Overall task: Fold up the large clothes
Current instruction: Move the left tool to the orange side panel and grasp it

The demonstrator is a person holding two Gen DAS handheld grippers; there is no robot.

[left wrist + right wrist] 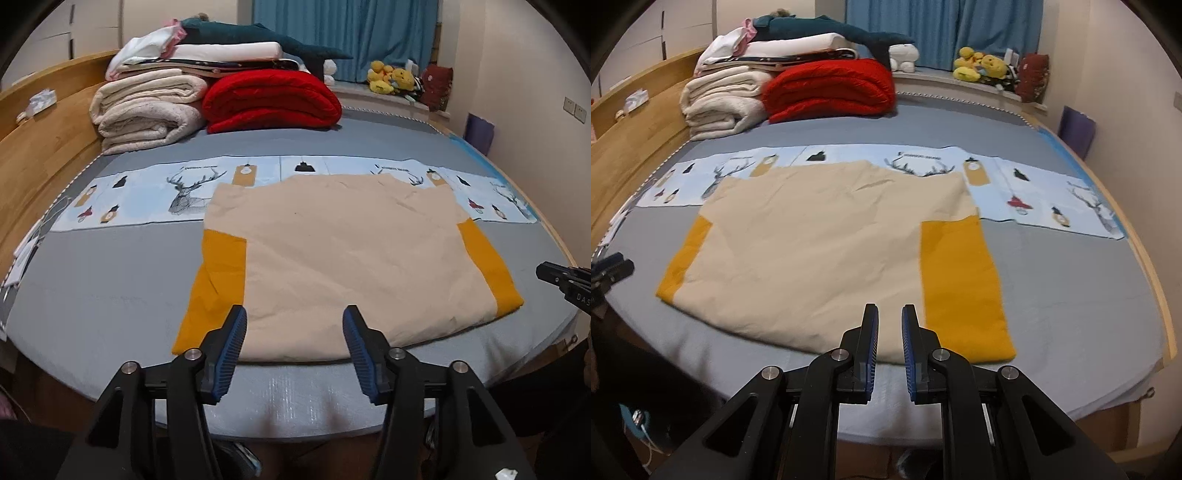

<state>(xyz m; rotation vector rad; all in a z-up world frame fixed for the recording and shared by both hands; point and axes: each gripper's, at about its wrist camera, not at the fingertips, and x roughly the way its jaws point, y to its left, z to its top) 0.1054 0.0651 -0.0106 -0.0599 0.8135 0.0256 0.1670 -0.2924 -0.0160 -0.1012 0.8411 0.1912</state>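
Folded beige-and-mustard garment (pixel 347 258) flat on bed (pixel 110 280), beyond both grippers | left gripper (pixel 294 325) jaws apart, empty | right gripper (pixel 889 321) narrowly parted, gripping nothing

Both grippers (pixel 294 349) (pixel 889 347) are black with silver screws and ribbed blue jaws.

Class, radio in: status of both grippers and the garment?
Left gripper open, empty. Right gripper nearly closed, empty. Beige-and-yellow garment folded flat on bed. Nothing in the way.

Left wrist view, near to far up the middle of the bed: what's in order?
Left gripper → beige-and-yellow folded cloth → deer-print strip → bare grey sheet → red quilt → blue curtain.
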